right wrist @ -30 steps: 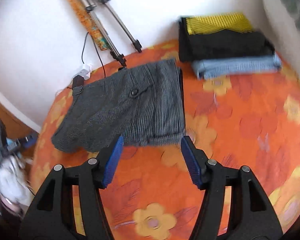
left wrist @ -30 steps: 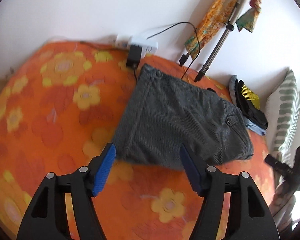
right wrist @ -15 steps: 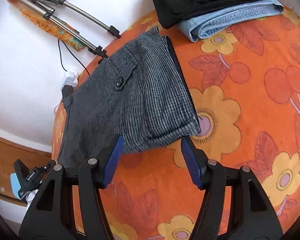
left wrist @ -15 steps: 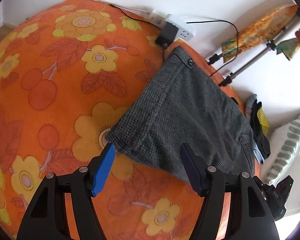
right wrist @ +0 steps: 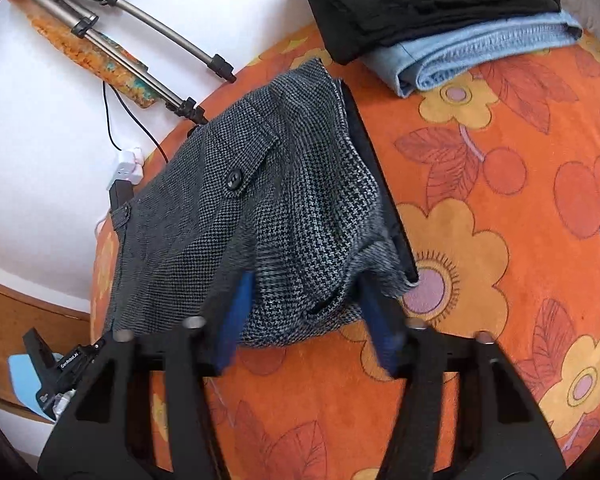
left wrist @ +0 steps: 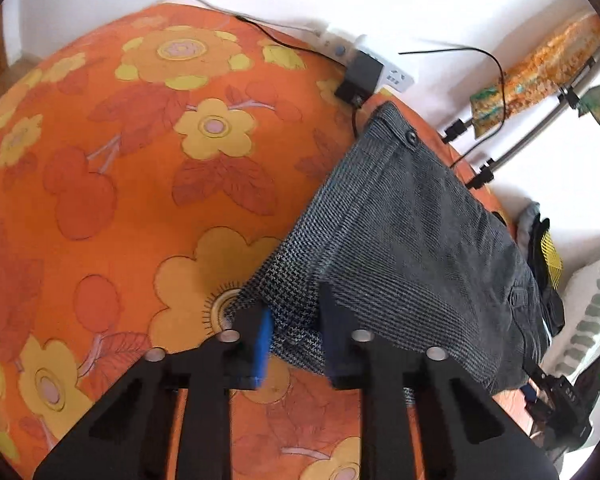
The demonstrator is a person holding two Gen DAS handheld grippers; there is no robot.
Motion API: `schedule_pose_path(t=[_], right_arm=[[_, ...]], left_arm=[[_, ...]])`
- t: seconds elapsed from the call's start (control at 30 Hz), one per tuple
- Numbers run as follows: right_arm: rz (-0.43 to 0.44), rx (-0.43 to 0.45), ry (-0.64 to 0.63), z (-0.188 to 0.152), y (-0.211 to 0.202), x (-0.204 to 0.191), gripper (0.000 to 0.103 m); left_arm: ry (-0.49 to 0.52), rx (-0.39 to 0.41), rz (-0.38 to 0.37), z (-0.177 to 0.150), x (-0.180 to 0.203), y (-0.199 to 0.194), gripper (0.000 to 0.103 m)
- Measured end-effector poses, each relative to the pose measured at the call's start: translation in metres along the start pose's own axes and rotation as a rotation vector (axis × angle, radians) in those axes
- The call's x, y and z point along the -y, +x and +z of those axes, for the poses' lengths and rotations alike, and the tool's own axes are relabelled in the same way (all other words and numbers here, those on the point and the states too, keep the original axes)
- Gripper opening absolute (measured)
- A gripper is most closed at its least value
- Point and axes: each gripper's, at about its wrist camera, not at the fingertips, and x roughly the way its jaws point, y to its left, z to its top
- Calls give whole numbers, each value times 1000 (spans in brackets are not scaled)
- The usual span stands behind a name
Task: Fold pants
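Since 0.5 s ago I narrow my left gripper (left wrist: 294, 332), clenching the pants (left wrist: 412, 240) corner; my right gripper (right wrist: 304, 312) straddles the hem, still released. Next fold imminent.

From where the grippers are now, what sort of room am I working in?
Most likely a bedroom at home: the grey pants lie on an orange flowered bedspread, a stack of folded clothes sits near the wall, and a striped pillow shows at the edge.
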Motion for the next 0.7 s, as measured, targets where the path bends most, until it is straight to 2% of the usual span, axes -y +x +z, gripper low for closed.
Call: schedule_pose_path(t=[0.13, 0.2, 0.27, 0.33, 0.43, 0.57, 0.7], right_arm=[[-34, 35, -53, -1, -5, -6, 29], [-51, 50, -64, 0, -6, -6, 28], [-51, 31, -62, 1, -2, -3, 28], [-23, 14, -53, 1, -3, -1, 37], [24, 10, -33, 0, -15, 8, 48], [31, 40, 9, -4, -38, 30, 50], [-4, 83, 47, 3, -56, 56, 53]], left_arm=[[102, 45, 56, -2, 11, 0, 15], [131, 58, 84, -5, 11, 4, 15], [148, 62, 94, -7, 13, 5, 15], [157, 58, 101, -6, 13, 0, 21], [163, 65, 117, -4, 11, -9, 35], [211, 125, 145, -2, 18, -28, 35], [332, 191, 128, -3, 55, -49, 37]])
